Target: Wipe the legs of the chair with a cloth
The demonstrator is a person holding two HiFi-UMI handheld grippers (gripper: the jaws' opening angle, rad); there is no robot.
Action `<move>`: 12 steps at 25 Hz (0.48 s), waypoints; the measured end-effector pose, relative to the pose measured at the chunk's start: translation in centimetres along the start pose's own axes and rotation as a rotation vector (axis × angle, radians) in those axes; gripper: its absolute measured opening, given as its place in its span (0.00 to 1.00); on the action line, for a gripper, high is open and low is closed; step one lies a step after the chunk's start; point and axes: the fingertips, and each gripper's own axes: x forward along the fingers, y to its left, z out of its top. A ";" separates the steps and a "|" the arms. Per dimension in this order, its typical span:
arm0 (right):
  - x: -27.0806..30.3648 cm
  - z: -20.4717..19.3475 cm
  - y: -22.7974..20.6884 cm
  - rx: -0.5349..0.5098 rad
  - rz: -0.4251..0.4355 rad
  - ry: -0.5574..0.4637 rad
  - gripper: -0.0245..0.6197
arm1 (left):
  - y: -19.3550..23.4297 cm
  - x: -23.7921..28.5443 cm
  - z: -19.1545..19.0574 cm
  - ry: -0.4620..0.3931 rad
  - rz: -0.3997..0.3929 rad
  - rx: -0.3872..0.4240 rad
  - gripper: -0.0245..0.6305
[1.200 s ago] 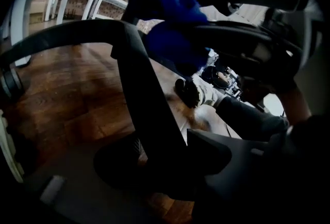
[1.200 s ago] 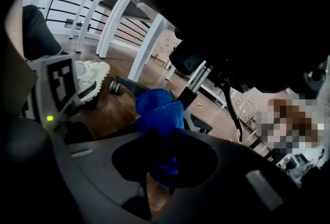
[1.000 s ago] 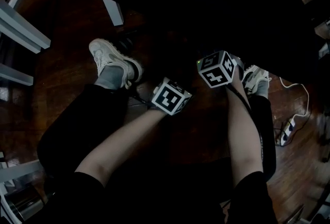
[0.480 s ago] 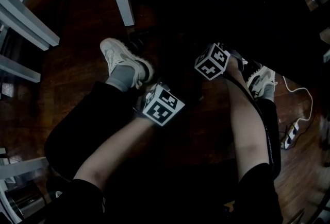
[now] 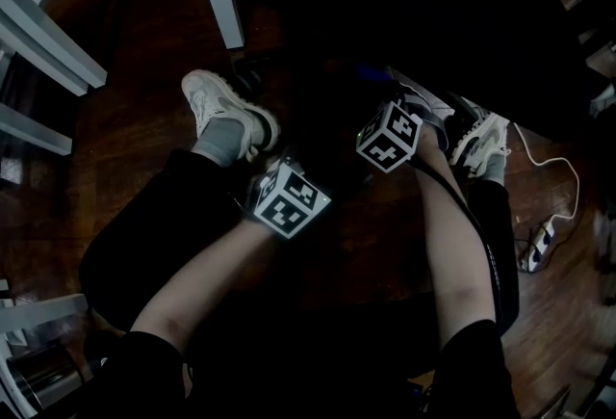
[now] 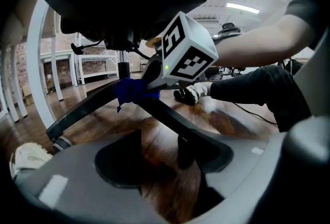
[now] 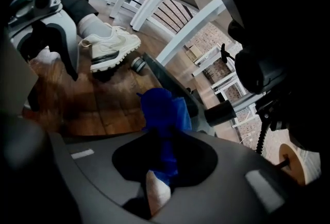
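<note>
The office chair's black legs (image 6: 166, 118) spread from a hub under the dark seat, and one caster (image 6: 185, 150) stands just beyond my left gripper. My right gripper (image 7: 160, 166) is shut on a blue cloth (image 7: 164, 115) and presses it on a leg (image 7: 156, 74) close to the hub. The left gripper view shows that cloth (image 6: 132, 90) bunched under the right gripper's marker cube (image 6: 188, 53). My left gripper (image 6: 165, 153) is open with only floor and the caster ahead between its jaws. In the dark head view, the left gripper (image 5: 276, 178) is nearer me than the right gripper (image 5: 390, 107).
The person's pale shoes (image 5: 219, 107) (image 5: 481, 143) rest on the wooden floor (image 5: 144, 99) beside the chair base. White furniture legs (image 5: 223, 11) (image 5: 48, 51) stand at the left and back. A power strip with a white cable (image 5: 535, 244) lies at the right.
The left gripper has shifted left and toward the person. The right gripper has sunk lower with the cloth still in it.
</note>
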 end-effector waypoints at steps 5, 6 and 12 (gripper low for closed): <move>-2.1 -0.4 3.1 0.017 0.019 -0.024 0.17 | -0.4 -0.6 -0.8 0.002 0.005 0.003 0.48; -2.5 -0.5 3.8 0.017 0.024 -0.029 0.17 | -0.5 -0.7 -0.8 0.000 0.005 -0.002 0.48; -5.0 -1.0 7.7 -0.007 0.064 -0.041 0.17 | -1.0 -1.4 -1.2 -0.004 -0.004 0.003 0.48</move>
